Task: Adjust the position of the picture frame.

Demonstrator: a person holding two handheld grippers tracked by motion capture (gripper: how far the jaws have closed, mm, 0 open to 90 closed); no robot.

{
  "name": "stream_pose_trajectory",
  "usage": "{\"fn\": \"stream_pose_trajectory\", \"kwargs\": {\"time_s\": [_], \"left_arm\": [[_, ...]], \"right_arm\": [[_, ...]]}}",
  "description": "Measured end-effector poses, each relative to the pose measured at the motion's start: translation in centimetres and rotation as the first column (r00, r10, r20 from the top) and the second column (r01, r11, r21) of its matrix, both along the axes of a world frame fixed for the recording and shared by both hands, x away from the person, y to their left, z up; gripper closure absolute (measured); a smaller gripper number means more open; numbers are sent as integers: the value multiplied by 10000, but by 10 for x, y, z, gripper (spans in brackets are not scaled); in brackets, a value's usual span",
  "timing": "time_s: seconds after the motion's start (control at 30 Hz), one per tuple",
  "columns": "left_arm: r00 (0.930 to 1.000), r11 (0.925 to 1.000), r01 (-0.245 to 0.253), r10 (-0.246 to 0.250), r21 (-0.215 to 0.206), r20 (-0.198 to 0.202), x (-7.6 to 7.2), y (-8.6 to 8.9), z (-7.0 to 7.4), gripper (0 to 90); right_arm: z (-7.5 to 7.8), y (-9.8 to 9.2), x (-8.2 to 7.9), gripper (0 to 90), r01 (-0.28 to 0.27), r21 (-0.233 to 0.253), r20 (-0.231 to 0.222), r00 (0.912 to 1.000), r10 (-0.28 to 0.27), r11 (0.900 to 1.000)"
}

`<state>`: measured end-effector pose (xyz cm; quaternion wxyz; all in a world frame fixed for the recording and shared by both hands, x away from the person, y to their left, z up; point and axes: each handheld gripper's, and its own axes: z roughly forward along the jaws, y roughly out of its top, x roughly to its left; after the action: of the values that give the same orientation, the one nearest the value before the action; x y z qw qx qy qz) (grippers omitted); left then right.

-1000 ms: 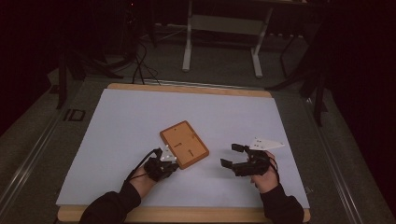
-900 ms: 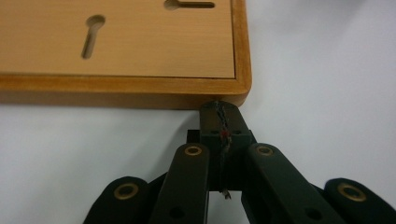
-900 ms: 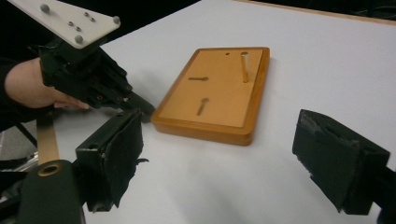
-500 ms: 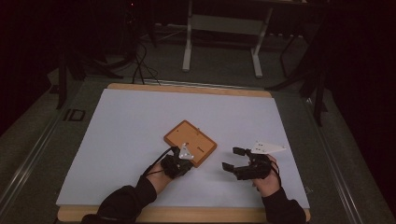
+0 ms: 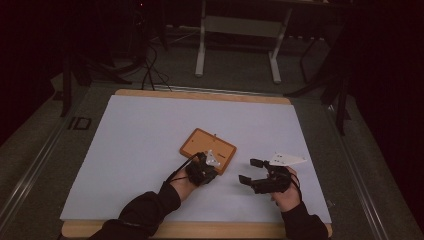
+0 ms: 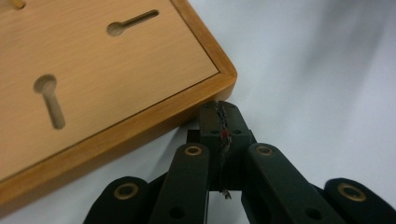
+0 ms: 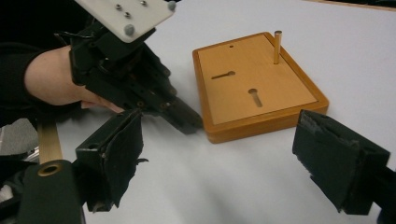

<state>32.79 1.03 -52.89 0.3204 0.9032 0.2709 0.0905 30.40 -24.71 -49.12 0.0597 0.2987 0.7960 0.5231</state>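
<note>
I am working over a white sheet [image 5: 135, 150] laid on a wooden-edged table [image 5: 200, 94]. The room beyond the table is dark; I can make out grey flooring, a pale frame on two legs [image 5: 237, 47] behind the far edge, and loose cables [image 5: 150, 70] on the floor to the far left.

The wooden board [image 5: 207, 150] lies flat on the sheet, slightly right of centre and nearer the person's side. It has a raised rim, two keyhole-shaped slots [image 7: 254, 96] and one upright peg [image 7: 277, 46] near a far corner.

My left gripper [image 5: 204, 167] sits at the board's near edge. In the left gripper view its jaws are pressed together with nothing between them, the tips [image 6: 220, 122] touching or almost touching the board's corner rim [image 6: 224, 79]. My right gripper [image 5: 251, 172] hovers to the right of the board, apart from it, jaws spread wide and empty; its white plate [image 5: 287, 159] points right.

Compared with one second ago, the board has shifted right and turned, its long side now running more across the table. The left gripper has followed it rightward. The right gripper has barely moved
</note>
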Motion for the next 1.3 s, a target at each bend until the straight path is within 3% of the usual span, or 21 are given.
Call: {"fn": "stream_pose_trajectory", "kwargs": {"time_s": [0.23, 0.43, 0.67, 0.77, 0.8, 0.9, 1.1, 1.17, 1.2, 1.3], "left_arm": [[9998, 9997, 172, -171, -145, 65, -10, 10, 10, 897], [9989, 9991, -367, 372, -200, 294, -5, 38, 25, 897], [9910, 9909, -1206, 1237, -604, 503, 18, 60, 37, 897], [9894, 9902, -1279, 1313, -552, 627, 25, 61, 39, 897], [9861, 9887, -1427, 1460, -461, 788, 33, 59, 40, 897], [9842, 9867, -1511, 1558, -601, 837, 40, 58, 39, 897], [9806, 9803, -1728, 1803, -953, 767, 61, 59, 36, 897], [9806, 9803, -1728, 1803, -953, 767, 61, 59, 36, 897], [9783, 9812, -1694, 1788, -924, 1049, 75, 59, 33, 897], [9752, 9794, -1821, 1912, -869, 1117, 89, 58, 28, 897]], "right_arm": [[1, -1, -3, 159, -107, -40, 121, 9999, 108, 9999], [3, -2, -10, 159, -144, -66, 561, 9983, 147, 9999], [3, -6, -18, 158, -138, -89, 1025, 9946, 147, 9999], [2, -6, -19, 158, -149, -101, 1072, 9941, 159, 9998], [1, -5, -20, 159, -99, -354, 1212, 9925, 141, 9993], [-1, -4, -20, 158, -151, -479, 1241, 9921, 209, 9987], [-2, -3, -20, 158, -264, -320, 1150, 9929, 299, 9991], [-2, -3, -20, 158, -265, -300, 1144, 9930, 297, 9992], [-1, -4, -20, 158, -261, -311, 1183, 9925, 296, 9992], [-2, -4, -19, 158, -276, -298, 1132, 9931, 309, 9992]]}}
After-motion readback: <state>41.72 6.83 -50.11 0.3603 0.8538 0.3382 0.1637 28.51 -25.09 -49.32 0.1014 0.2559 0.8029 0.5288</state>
